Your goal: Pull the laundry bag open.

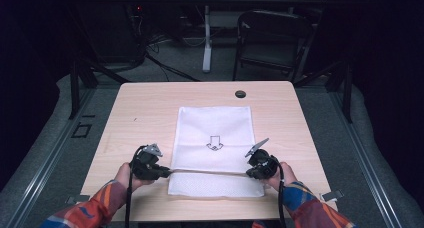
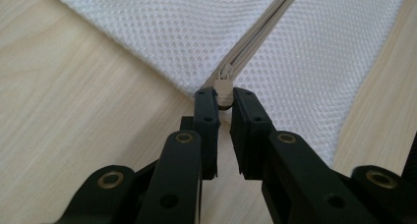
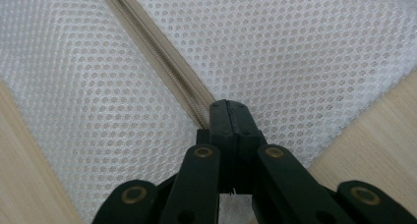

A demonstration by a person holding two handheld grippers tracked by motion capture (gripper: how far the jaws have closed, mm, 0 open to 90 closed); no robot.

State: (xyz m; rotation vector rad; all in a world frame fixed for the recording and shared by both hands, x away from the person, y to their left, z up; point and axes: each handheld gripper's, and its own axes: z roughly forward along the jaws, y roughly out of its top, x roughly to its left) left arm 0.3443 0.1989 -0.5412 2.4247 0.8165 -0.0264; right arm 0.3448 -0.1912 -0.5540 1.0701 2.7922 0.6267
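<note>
Working from the near edge of the pale wooden table (image 1: 140,103), we hold a black two-jaw gripper in each hand at the two ends of the beige zipper (image 1: 207,172) that runs across the near part of the white mesh laundry bag (image 1: 214,123). Our left gripper (image 2: 224,94) pinches the small beige zipper pull (image 2: 223,89) between its jaws at the bag's left edge; our right gripper (image 3: 229,106) has its jaws pressed together on the zipper tape and mesh at the right end, anchoring the bag. We judge the step in hand to be the start of a zipper run, with grip secured and travel not yet begun. The next move likely calls for drawing the pull steadily along the teeth toward the right gripper while that gripper keeps the tape taut and flat. Farther off, the bag lies flat at the table's centre, a black arrow mark (image 1: 215,143) printed on it.
</note>
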